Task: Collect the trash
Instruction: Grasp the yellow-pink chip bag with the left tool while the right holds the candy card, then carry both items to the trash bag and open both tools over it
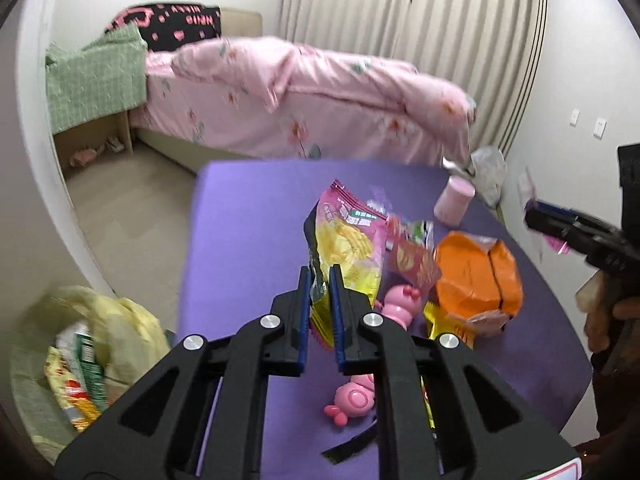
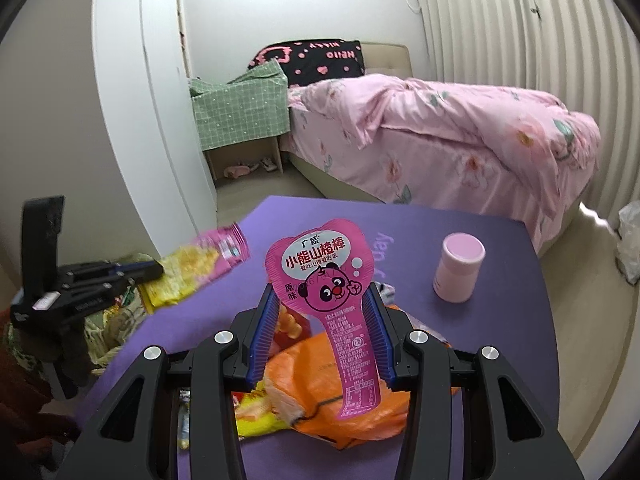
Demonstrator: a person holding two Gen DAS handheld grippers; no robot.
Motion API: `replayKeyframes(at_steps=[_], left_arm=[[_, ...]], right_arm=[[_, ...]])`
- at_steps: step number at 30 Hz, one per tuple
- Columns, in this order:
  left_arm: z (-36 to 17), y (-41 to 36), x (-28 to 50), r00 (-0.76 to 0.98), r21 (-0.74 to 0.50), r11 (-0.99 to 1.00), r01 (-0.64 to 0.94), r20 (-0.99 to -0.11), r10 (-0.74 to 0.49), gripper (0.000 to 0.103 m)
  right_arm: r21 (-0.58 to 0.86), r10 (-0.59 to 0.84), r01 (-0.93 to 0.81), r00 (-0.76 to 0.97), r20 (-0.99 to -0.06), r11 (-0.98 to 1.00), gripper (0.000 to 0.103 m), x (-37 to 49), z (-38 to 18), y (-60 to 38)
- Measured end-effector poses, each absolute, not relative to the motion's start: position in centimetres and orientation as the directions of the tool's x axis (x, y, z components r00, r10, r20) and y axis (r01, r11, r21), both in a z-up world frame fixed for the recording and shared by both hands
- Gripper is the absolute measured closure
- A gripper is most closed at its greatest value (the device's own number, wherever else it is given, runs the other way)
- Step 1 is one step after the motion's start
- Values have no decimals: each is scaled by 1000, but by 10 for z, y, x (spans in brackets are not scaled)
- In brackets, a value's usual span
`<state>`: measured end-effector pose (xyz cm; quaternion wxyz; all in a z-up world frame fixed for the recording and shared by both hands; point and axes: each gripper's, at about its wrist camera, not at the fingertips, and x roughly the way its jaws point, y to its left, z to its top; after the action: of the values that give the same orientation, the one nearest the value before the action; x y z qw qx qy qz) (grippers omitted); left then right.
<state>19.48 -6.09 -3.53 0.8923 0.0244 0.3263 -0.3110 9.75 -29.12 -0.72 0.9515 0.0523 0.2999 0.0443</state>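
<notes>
My left gripper (image 1: 320,276) is shut on a yellow and pink chip bag (image 1: 348,240) and holds it above the purple table (image 1: 240,240). It also shows in the right wrist view (image 2: 154,270) with the chip bag (image 2: 200,268) at the table's left edge. My right gripper (image 2: 322,296) is shut on a pink bear-shaped wrapper (image 2: 324,276) that stands upright between its blue pads (image 2: 266,320). Below it lie an orange bag (image 2: 348,400) and yellow wrappers (image 2: 256,416). The orange bag (image 1: 476,280) and a red wrapper (image 1: 412,260) show in the left wrist view.
A bin with a yellow liner (image 1: 92,344) holding several wrappers stands on the floor left of the table. A pink jar (image 2: 458,266) stands at the table's far right. Pink toys (image 1: 352,396) lie on the table. A pink bed (image 2: 440,136) is behind.
</notes>
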Motion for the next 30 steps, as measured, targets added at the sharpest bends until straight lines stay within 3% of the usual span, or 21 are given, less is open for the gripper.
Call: replayKeyframes(at_steps=[9,17,30], left_arm=[[1,13,175,702,-176,862,475,-515,-492,94],[2,88,168,774,-202,917,344,-492,-399,94],[-75,168,178,742,-226,968,105,-631,-228,94]], right_arm=[[95,162,-131,829,-535,987,62,104,14,-252],[49,204,-209,827,-523,977,62,113,29,-210],[2,247,-297,792,-558,955,62,136,33,-149]])
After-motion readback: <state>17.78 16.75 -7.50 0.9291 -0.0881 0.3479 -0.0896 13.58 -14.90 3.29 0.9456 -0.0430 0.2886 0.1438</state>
